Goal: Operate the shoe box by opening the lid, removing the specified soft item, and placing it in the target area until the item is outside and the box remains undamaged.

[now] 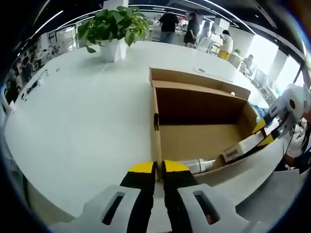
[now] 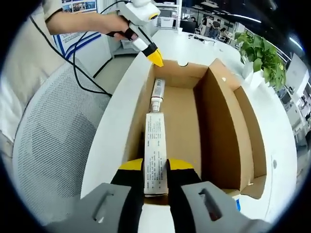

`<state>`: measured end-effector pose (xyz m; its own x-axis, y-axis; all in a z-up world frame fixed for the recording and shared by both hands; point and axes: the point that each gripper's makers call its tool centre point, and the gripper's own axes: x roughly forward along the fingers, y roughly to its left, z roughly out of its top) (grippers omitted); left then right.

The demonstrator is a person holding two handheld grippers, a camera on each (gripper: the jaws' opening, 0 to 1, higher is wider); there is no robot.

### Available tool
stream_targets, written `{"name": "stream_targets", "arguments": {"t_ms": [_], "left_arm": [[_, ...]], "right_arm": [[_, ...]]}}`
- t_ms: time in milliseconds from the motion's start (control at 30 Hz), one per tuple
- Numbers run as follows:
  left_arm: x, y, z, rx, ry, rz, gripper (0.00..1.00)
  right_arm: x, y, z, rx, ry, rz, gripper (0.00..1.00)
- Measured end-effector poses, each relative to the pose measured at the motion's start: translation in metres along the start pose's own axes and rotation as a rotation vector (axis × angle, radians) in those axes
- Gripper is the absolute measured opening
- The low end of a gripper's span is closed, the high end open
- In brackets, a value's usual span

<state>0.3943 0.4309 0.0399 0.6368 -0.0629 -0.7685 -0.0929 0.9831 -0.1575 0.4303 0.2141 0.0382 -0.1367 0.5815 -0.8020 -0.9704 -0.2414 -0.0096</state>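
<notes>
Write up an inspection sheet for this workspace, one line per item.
Surface: white table, bare apart from what is listed.
Job's things: open shoe box; tube lying along its near wall.
Clutter: potted plant.
Grippers: left gripper shut on the box's wall; right gripper shut on the tube.
Cables: black cable trailing from the person's hand.
Surroundings: mesh chair; open office with people standing behind the table.

Left tongs (image 1: 159, 167) clamp open shoe box (image 1: 197, 138) wall; tube (image 1: 200, 165) inside.
</notes>
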Motion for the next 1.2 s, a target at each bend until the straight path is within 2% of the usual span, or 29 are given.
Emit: {"name": "stream_targets", "arguments": {"t_ms": [200, 733, 1200], "left_arm": [[0.000, 0.000, 0.000, -0.001, -0.003, -0.004, 0.03], [0.000, 0.000, 0.000, -0.018, -0.008, -0.002, 0.03], [0.000, 0.000, 0.000, -0.027, -0.018, -0.001, 0.02]], "right_arm": [[-0.012, -0.007, 0.008, 0.020, -0.038, -0.032, 0.14], [-0.069, -0.022, 0.033, 0.032, -0.130, -0.063, 0.14], [-0.112, -0.023, 0.031, 0.019, -0.143, -0.061, 0.14]]}}
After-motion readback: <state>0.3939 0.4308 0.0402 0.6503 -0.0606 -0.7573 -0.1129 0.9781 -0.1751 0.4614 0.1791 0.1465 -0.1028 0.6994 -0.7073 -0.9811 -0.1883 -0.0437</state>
